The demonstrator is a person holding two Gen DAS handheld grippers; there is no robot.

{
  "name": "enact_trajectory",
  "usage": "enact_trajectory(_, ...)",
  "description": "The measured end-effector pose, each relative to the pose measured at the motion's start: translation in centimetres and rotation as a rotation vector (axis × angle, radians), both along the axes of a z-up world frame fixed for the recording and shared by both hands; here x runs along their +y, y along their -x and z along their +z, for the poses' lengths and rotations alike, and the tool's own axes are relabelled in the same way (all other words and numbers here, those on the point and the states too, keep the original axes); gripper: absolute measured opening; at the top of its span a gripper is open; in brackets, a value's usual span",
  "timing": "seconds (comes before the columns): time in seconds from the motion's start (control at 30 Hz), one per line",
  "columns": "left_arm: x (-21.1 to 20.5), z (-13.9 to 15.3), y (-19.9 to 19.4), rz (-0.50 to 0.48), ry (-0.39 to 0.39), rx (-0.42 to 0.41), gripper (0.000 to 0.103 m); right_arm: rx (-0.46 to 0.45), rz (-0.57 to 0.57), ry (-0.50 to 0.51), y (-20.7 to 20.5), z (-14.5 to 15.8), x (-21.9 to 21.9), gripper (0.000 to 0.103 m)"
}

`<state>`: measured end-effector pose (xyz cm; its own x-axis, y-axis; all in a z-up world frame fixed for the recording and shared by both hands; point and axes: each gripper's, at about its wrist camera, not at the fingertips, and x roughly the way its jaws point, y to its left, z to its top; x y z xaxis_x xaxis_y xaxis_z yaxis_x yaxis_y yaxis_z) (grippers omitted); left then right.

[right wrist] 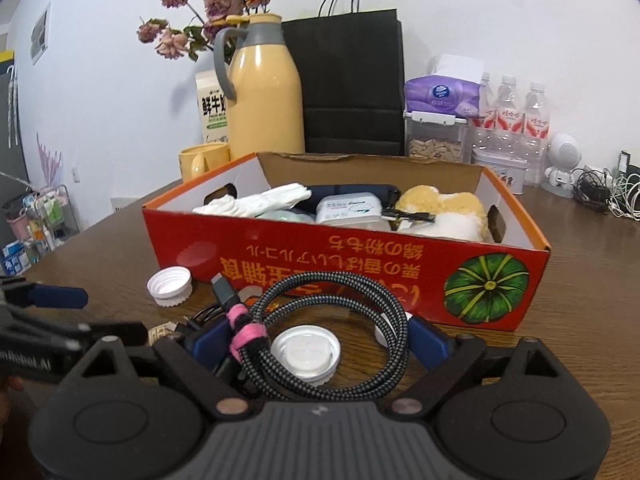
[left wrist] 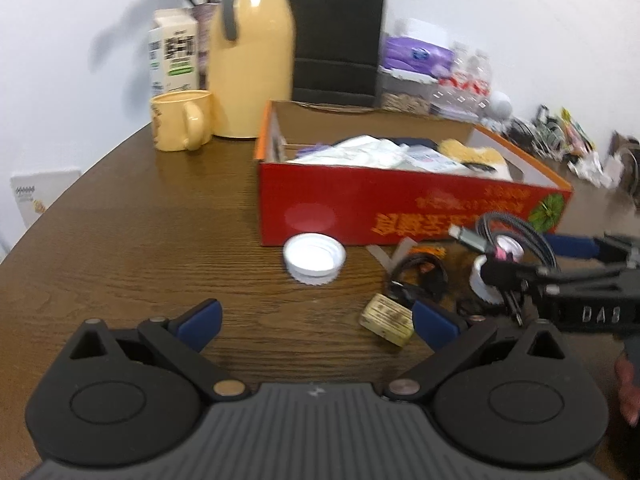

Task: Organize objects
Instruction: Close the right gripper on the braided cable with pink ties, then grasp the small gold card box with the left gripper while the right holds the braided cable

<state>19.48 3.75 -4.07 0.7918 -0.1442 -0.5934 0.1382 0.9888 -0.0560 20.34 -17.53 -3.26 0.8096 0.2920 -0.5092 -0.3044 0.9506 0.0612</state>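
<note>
Just between right tool's (right wrist: 314,344) fingers: coiled cable (right wrist: 332,320).

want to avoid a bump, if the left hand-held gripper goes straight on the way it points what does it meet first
Probably the white cap on the table, with the red box just behind it. The left hand-held gripper is open and empty; depth is uncertain.

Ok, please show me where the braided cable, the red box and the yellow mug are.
braided cable (right wrist: 320,292): right wrist view, top of its coil.
red box (right wrist: 360,276): right wrist view, its printed front wall.
yellow mug (left wrist: 172,124): left wrist view, its side wall beside the handle.
</note>
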Motion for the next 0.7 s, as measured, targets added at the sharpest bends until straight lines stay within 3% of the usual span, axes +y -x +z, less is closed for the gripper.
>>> enact_trajectory(0.23,-2.0,-0.3,-0.4,-0.087,-0.046,0.016,0.103,-0.012,-0.017,-0.029,0.5,0.2,-1.3,0.093)
enact_trajectory(0.33,-2.7,-0.5,-0.7,-0.116,-0.065,0.024,0.097,-0.016,-0.025,-0.042,0.6,0.3,-1.9,0.093)
enact_trajectory(0.43,-3.4,-0.8,-1.0,-0.14,-0.086,0.041,0.084,-0.018,-0.034,-0.052,0.6,0.3,-2.5,0.093)
enact_trajectory(0.5,-3.8,-0.9,-1.1,-0.159,-0.093,0.049,0.069,-0.019,-0.037,-0.058,0.7,0.3,-2.8,0.093)
enact_trajectory(0.7,-4.1,-0.8,-0.9,-0.203,-0.086,0.035,0.037,-0.02,-0.036,-0.066,0.8,0.3,-3.3,0.093)
